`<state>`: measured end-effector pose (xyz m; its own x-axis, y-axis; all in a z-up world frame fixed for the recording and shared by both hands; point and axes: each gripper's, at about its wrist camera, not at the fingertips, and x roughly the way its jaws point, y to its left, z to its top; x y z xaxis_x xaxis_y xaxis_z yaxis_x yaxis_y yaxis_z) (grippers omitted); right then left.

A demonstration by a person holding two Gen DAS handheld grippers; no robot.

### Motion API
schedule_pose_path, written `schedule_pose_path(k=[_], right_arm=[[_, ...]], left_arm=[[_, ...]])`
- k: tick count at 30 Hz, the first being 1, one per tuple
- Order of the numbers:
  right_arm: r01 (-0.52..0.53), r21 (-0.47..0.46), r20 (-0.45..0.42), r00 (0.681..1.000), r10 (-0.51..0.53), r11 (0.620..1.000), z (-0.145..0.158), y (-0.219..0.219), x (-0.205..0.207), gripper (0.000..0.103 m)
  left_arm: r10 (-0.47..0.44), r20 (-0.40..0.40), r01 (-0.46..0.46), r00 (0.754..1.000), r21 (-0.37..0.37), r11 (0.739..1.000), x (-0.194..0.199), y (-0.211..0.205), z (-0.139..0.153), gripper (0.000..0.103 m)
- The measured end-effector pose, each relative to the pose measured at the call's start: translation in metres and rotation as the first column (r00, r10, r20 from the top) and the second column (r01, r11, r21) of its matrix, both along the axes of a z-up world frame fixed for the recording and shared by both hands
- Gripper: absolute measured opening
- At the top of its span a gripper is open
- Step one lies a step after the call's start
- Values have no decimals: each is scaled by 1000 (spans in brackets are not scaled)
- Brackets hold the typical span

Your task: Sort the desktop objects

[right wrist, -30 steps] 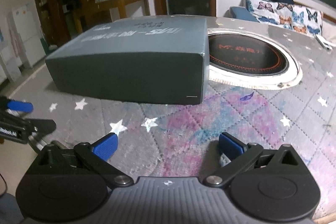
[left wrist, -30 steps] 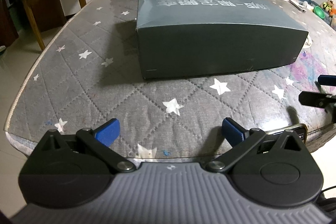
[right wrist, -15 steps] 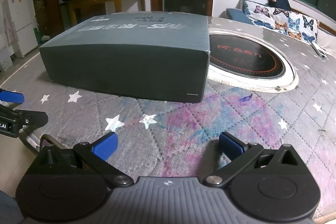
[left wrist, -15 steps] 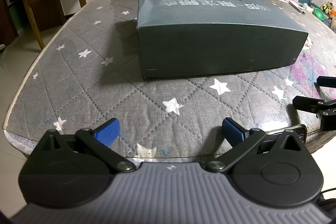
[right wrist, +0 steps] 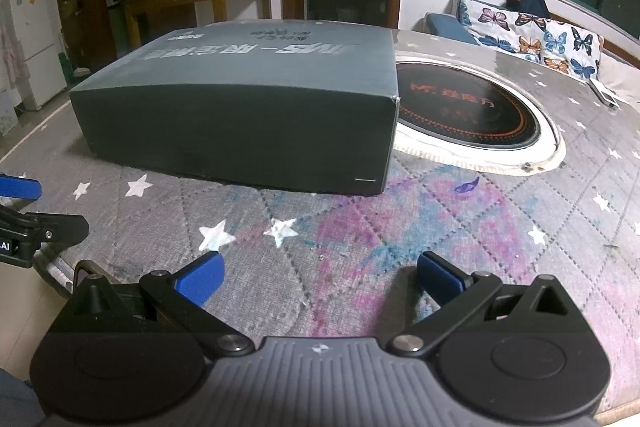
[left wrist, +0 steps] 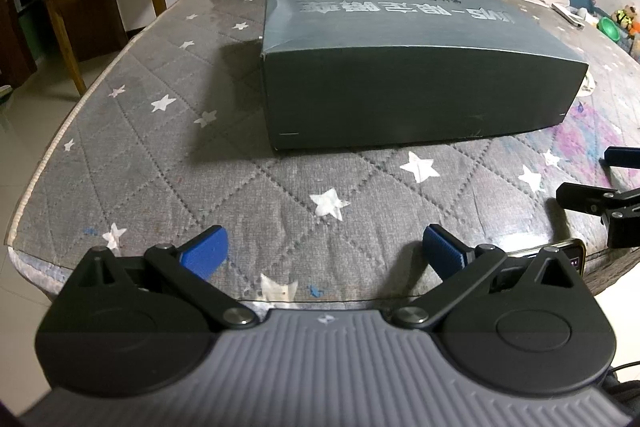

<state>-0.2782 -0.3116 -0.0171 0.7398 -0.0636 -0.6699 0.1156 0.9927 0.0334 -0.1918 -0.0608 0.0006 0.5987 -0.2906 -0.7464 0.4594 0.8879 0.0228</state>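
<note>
Nearest, the left gripper [left wrist: 324,253] and right gripper [right wrist: 320,275] hover over the table's [left wrist: 160,163] near edge, jaws spread wide and holding nothing. A phone [left wrist: 574,257] lies at that edge between them. Farther on, a dark box [right wrist: 248,115] rests flat on the star-quilted cover, its top printed in pale characters too blurred to read. Beyond its right end sits a round cooktop [right wrist: 464,107] marked "Mr." in red.
</note>
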Motion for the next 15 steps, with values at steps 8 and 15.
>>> schedule_pose_path(k=[8,15], right_arm=[[1,-1,-3,1000,-1,1000,0,0,0,103],[1,-3,-7,1000,-1,1000,0,0,0,103]], left_arm=[[2,-16,-2,1000,13,1000,2,-1,1,103],[3,-27,-3,1000,15,1000,4,-1,2,103]])
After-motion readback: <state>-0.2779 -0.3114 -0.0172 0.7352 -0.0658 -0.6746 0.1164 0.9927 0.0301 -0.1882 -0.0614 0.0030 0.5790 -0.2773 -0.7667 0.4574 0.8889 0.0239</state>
